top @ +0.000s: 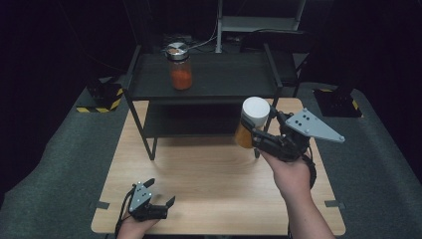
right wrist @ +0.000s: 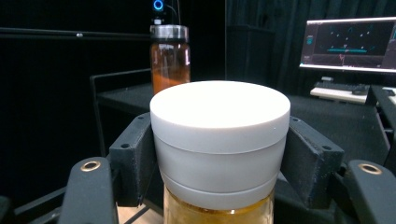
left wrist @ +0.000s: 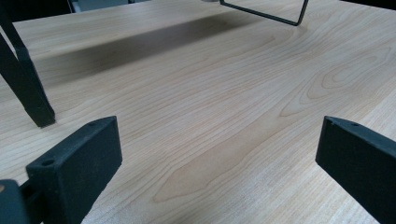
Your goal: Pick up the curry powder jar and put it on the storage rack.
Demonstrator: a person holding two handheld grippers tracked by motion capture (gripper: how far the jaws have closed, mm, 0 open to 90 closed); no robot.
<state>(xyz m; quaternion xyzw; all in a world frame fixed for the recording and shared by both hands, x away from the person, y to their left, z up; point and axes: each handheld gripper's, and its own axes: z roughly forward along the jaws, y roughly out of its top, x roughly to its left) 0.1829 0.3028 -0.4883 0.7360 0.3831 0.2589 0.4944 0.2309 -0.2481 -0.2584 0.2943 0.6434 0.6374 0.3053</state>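
Right hand-held gripper [top: 255, 130]: my jaws are clamped on the white lid of the amber jar [top: 250, 122], one on each side.
Amber jar: lifted off the worktop [top: 199, 184], just in front of the black shelf rack [top: 209, 82], at its right end.
Left hand-held gripper [top: 160, 193]: jaws spread wide with nothing between them, low over the worktop's near left corner.
Orange jar [top: 179, 65]: upright on the rack's top shelf, far left, metal lid on.

- A clear jar with a thick white screw lid [right wrist: 218, 135] and amber contents sits clamped at the lid between the black jaws of the right gripper [right wrist: 218, 161].
- Behind it, a tall glass jar with a metal lid and orange contents [right wrist: 170, 56] stands on a black metal shelf [right wrist: 126, 95].
- A lit computer monitor [right wrist: 348, 44] glows at right.
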